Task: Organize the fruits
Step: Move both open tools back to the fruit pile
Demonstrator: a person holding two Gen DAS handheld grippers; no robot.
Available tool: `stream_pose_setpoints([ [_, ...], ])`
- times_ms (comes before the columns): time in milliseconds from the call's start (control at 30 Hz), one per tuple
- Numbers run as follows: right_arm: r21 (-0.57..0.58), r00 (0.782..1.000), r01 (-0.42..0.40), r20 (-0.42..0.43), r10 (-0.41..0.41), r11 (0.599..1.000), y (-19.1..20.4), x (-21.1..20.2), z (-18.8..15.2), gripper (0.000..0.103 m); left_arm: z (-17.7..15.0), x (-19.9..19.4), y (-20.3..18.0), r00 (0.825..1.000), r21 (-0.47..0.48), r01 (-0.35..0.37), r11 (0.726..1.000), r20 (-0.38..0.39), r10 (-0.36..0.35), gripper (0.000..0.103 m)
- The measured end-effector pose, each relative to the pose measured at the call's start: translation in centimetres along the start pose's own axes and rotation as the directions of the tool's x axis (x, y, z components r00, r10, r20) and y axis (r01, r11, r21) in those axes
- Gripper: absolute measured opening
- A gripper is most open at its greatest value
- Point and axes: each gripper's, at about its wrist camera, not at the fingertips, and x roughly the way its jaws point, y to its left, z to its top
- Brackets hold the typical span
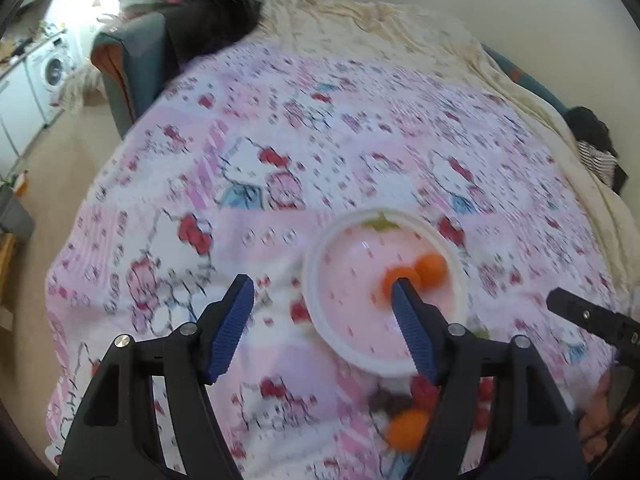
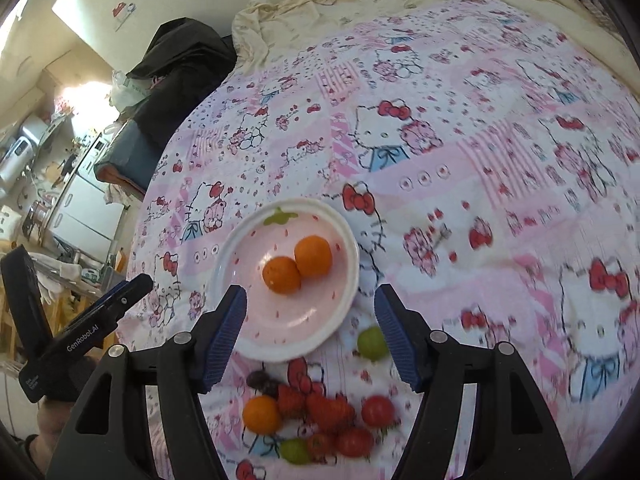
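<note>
We're mid-sort: two oranges (image 2: pixel 298 266) sitting on plate (image 2: pixel 344 236). Both tongs spread, holding nothing: left gripper (image 1: pixel 322 330), right gripper (image 2: pixel 310 334). Probably next: third orange (image 2: pixel 262 414) in fruit pile (image 2: pixel 320 420) near plate, needing right gripper dropping.

Two touching oranges (image 2: pixel 298 266) on pink plate (image 2: pixel 244 240)

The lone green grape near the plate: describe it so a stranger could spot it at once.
Start at the pink strawberry-print plate holding two oranges on the Hello Kitty bedspread. Just off its near right rim lies a green grape, beside the right gripper's right finger. It sits alone, away from the fruit pile containing the other green grape.
</note>
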Motion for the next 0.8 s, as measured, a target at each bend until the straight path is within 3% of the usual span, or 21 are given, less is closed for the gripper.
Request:
stream_pose_setpoints([
  [67, 0.016, 1.0, -0.008, 0.0, 0.008, 1.0, -0.2, -0.8, -0.9, 0.071, -0.7, -0.5, 0.0, 1.0, 0.001, 0.006, 1.0, -0.014, -0.006, 0.069],
  [200, 0.025, 1.0, -0.008, -0.003, 0.009, 1.0, -0.3, -2.0, -2.6, 0.072, -2.0, -1.9, 0.0, 1.0, -0.01, 0.003, 1.0, -0.005, -0.003, 0.08],
  [500, 0.037, 0.996, 0.06, -0.072, -0.057, 0.998, -1.0, -2.4, -6.3, 0.072, -4.9, -2.3, 0.0, 0.997, -0.018, -0.014, 1.0, -0.078, 0.013, 0.08],
  [600, 0.079, 0.994, 0.041, -0.104, -0.033, 0.996, -1.8, -2.0, -7.4, 0.072, -5.8, -1.7, 0.0, 0.993, -0.025, -0.017, 1.0, -0.114, 0.014, 0.08],
  [700, 0.106, 0.992, 0.036, -0.123, -0.023, 0.994, -2.3, -1.6, -7.8, 0.072, -6.7, -0.1, -0.2, 0.98, -0.052, 0.022, 0.998, -0.196, -0.032, 0.08],
  [800, 0.108, 0.993, 0.053, -0.114, -0.041, 0.993, -2.5, -1.6, -7.6, 0.072, -7.9, 2.0, -1.3, 0.952, -0.067, 0.084, 0.994, -0.288, -0.1, 0.079],
])
